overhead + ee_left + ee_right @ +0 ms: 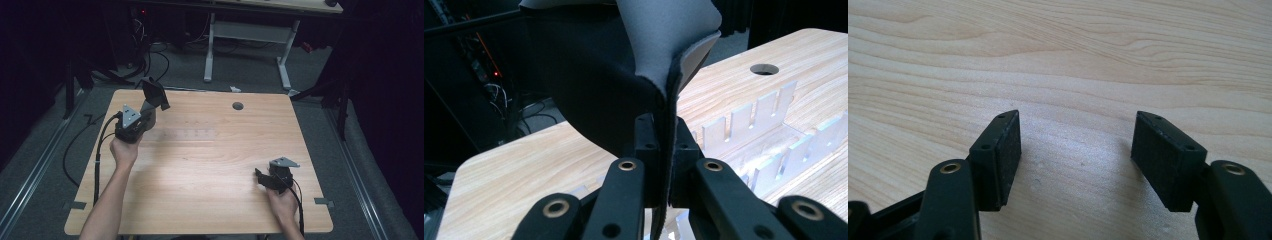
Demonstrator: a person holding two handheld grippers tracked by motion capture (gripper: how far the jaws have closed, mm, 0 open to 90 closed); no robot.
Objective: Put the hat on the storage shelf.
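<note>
My left gripper (150, 109) hovers over the table's far left corner, shut on a soft, flat sheet (155, 92) that is black on one side and grey on the other. In the left gripper view the sheet (594, 80) stands up from between the pressed pads (647, 137) and folds over at the top. A clear slotted rack (769, 135) lies on the wooden table (215, 200) just beyond; from above the rack (192, 134) shows only faintly. My right gripper (259, 176) rests low at the front right, jaws open over bare wood (1075, 150).
A round cable hole (238, 106) sits in the table's far middle. Behind the table stands a desk with white legs (247, 35), and cables (150, 60) lie on the floor at the back left. Each gripper trails a black cable toward the front edge.
</note>
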